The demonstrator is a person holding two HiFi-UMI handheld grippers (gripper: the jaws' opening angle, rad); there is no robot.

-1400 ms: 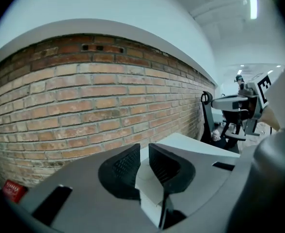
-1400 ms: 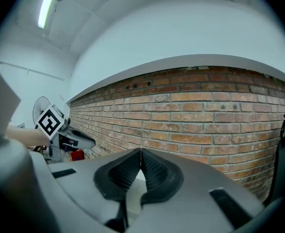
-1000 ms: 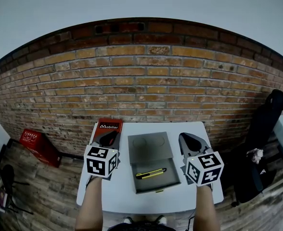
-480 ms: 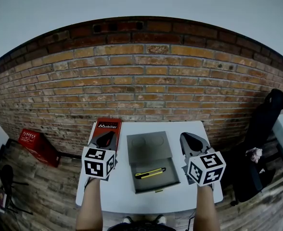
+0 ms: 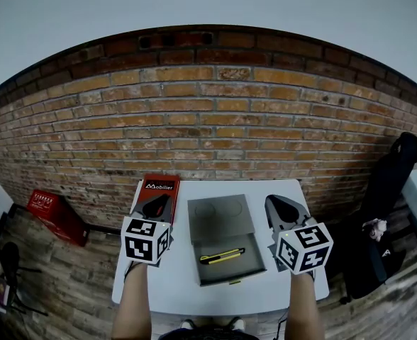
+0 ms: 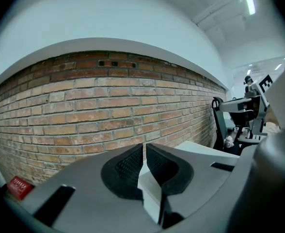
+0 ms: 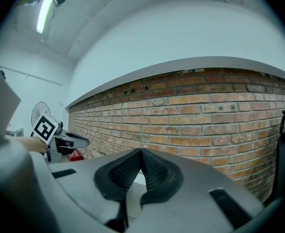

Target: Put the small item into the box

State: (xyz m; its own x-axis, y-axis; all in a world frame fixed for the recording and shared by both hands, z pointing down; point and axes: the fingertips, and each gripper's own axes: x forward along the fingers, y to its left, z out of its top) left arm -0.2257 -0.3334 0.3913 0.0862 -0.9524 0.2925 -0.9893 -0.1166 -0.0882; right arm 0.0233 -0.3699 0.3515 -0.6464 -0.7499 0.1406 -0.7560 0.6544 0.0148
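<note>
The left gripper has edged back; it and the right gripper are closed, empty. Between them: flat grey box, thin yellow cutter.

1. The box sits mid-table with its tray uncovered, so it can be reached from above. Only a cutter lies inside, with bare tray floor around it.
2. The left gripper and right gripper flank the box, each apart from its walls, leaving a lane on either side.
3. A red carton fills the far left corner of the table, just ahead of the left gripper.
4. The brick wall closes the far side behind the table.
5. White tabletop shows between the box and the near edge.
6. On the floor, a red crate stands to the left and a black chair to the right.
</note>
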